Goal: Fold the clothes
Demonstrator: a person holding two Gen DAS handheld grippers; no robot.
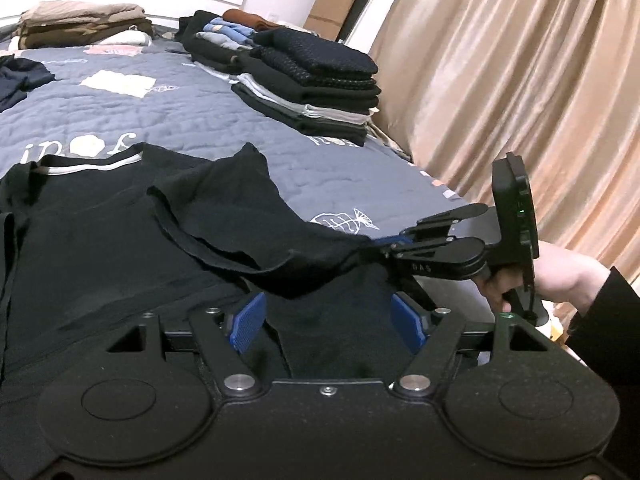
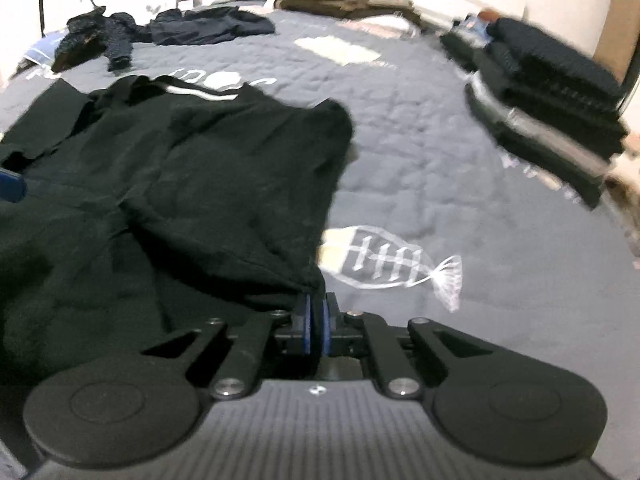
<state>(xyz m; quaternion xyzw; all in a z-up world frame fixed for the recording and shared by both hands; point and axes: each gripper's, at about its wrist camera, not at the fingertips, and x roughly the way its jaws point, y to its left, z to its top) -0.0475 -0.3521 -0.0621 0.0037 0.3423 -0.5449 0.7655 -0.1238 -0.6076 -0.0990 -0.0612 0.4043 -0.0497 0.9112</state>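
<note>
A black shirt (image 1: 100, 232) with a white stripe at its collar lies spread on the grey quilted bed (image 1: 200, 112). Its right side is folded over towards the middle. My right gripper (image 2: 316, 320) is shut on the hem corner of that folded part of the black shirt (image 2: 224, 184), the cloth pinched between the blue pads. In the left wrist view the right gripper (image 1: 380, 246) reaches in from the right, held by a hand (image 1: 560, 280). My left gripper (image 1: 326, 320) stands open just above the shirt's lower part, its blue pads (image 1: 248, 322) wide apart with nothing pinched.
Stacks of folded dark clothes (image 1: 316, 84) line the bed's right edge beside a beige curtain (image 1: 520, 80). A folded tan pile (image 1: 84, 24) sits at the far end. Loose dark garments (image 2: 160, 28) lie at the far left of the bed.
</note>
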